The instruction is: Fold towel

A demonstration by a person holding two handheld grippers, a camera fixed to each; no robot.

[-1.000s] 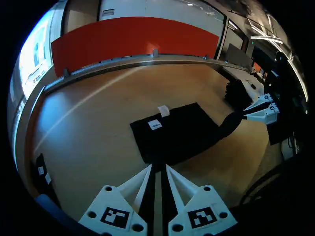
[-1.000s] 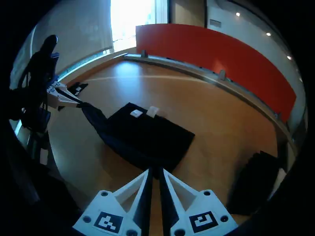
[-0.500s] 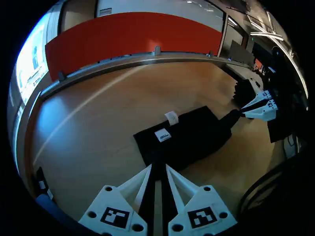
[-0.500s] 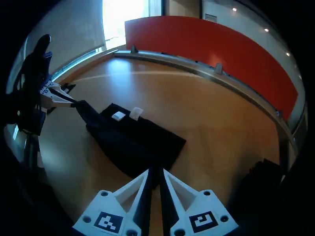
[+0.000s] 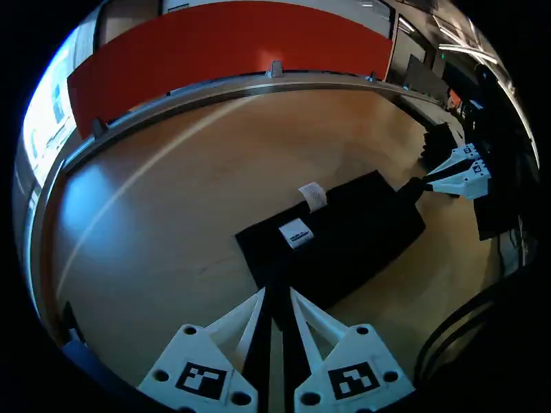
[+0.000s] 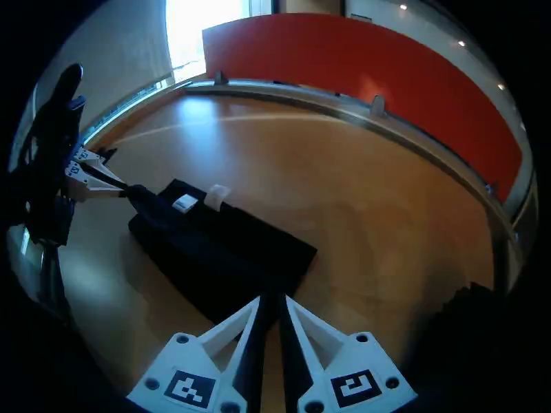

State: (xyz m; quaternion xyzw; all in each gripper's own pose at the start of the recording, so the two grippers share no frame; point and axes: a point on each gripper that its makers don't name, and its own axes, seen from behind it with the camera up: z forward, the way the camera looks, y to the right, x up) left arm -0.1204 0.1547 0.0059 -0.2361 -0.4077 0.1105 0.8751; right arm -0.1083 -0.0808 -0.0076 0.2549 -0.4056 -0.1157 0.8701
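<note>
A black towel lies flat on a wooden table, stretched between two pinched corners. In the left gripper view, the left gripper sits at 6 o'clock with its fingers drawn narrow, clamped on the towel's near corner, and the cloth runs away from it toward 2 o'clock. At 3 o'clock in the same view, the right gripper is closed on the far corner, lifting it into a small peak. Two white tags lie on the towel's far edge, near the centre of the view. In the right gripper view, the right gripper's own fingers at 6 o'clock are pressed together on a corner, and the left gripper is at 9 o'clock. A red panel curves behind the table from 12 to 3 o'clock.
</note>
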